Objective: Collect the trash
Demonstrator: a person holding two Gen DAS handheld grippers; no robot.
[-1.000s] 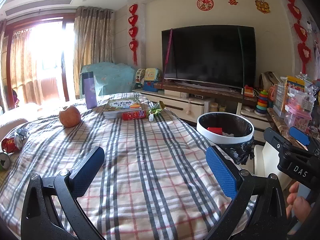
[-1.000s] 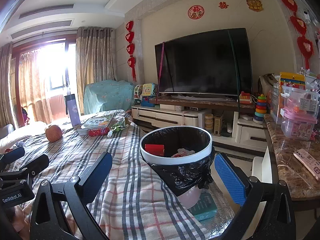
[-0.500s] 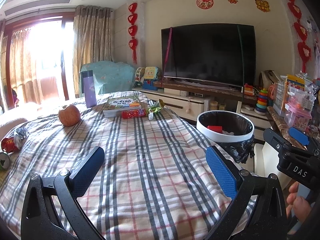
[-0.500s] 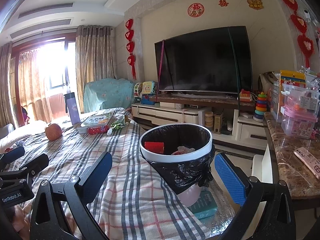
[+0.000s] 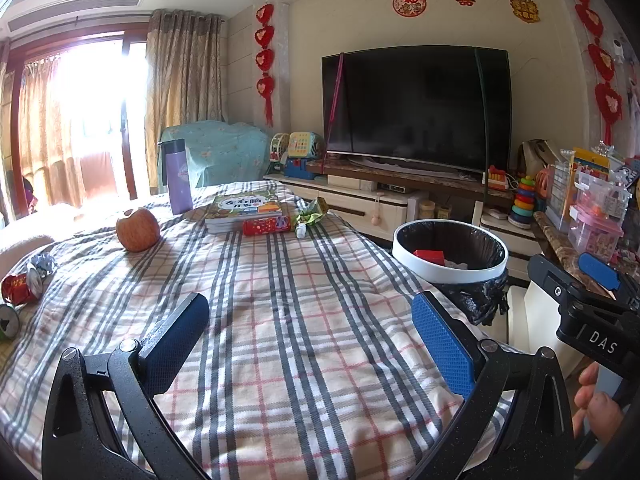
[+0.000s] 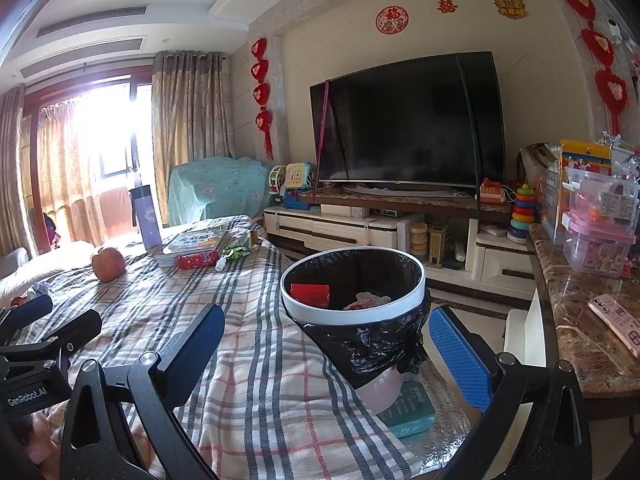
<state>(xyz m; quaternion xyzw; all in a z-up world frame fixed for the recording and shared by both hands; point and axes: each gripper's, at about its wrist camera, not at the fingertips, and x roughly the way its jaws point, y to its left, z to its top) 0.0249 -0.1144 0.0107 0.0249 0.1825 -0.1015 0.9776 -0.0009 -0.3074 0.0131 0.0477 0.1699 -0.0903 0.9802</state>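
Both pairs of jaws stand wide and hold nothing. The left gripper (image 5: 310, 336) hangs over bare plaid cloth on the table (image 5: 304, 280); the right gripper (image 6: 326, 344) has the bin (image 6: 352, 312) just ahead, between its jaws in view, a red box already lying inside.

Far ahead of the left jaws, beside the books (image 5: 244, 210), lie a red wrapper (image 5: 266, 225), a green wrapper (image 5: 314, 212) and a small white bottle (image 5: 300, 232). Off to its left, near the table edge, sit crushed cans (image 5: 18, 288) and foil (image 5: 42, 263).

The wrappers look light, soft and slick (likely to slide on cloth), so I would pinch across the red one's middle. The cans seem stiff, dented and light: grip across the body.
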